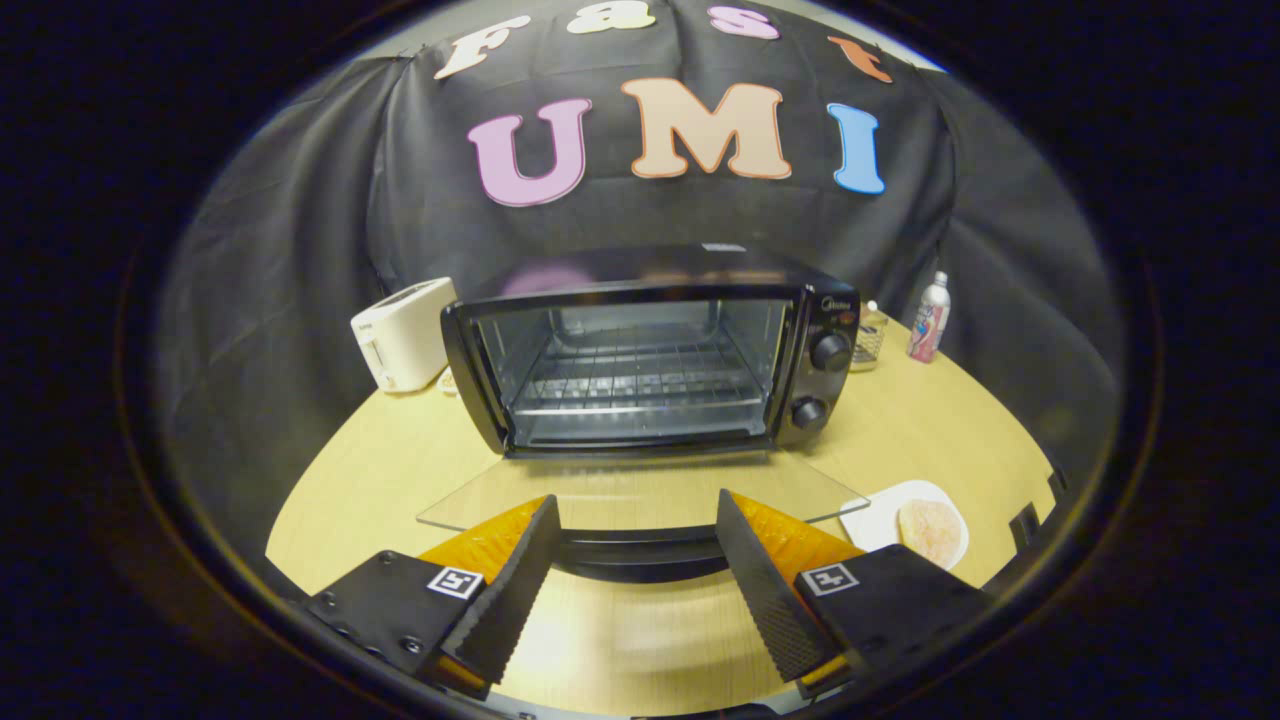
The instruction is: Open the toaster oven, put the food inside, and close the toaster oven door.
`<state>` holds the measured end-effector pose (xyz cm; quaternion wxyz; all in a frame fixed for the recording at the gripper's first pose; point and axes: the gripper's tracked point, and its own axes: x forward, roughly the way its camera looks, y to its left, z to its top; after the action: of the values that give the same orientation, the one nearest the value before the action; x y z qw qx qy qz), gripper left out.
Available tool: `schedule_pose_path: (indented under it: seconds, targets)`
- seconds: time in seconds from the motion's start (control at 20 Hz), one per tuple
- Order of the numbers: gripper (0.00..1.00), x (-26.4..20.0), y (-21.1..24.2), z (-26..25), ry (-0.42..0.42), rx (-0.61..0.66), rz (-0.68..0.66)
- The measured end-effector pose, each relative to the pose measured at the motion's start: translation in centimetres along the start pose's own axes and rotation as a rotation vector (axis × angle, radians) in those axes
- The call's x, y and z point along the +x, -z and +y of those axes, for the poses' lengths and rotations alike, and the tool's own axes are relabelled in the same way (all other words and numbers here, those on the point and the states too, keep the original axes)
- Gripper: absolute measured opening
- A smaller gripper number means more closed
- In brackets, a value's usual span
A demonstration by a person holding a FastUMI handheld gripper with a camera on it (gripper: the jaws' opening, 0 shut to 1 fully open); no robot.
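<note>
Tongs (634, 520) gape, partly hiding oven door's handle (640, 553).

The gripper (635, 520) points forward and slightly down, its two fingers (510, 590) spread wide apart. Nothing is clamped between them. Both fingers sit level with each other, tips angled slightly inward.

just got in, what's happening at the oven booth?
A person's handheld gripper sits open at the toaster oven. Its glass door is folded down flat, its handle between the fingers, neither visibly pressing on it. The rack inside looks bare; the food lies on a white plate to the right, so loading is next.
</note>
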<state>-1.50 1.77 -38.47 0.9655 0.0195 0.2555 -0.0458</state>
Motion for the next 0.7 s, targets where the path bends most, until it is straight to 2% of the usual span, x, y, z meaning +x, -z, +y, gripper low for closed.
schedule_pose_path:
  seconds: [0.3, 0.7]
  targets:
    - [0.99, 2.2, 4.9, 0.3, 0.007, -0.023, 0.130]
    - [0.99, 3.1, 4.3, -0.1, 0.038, 0.016, 0.118]
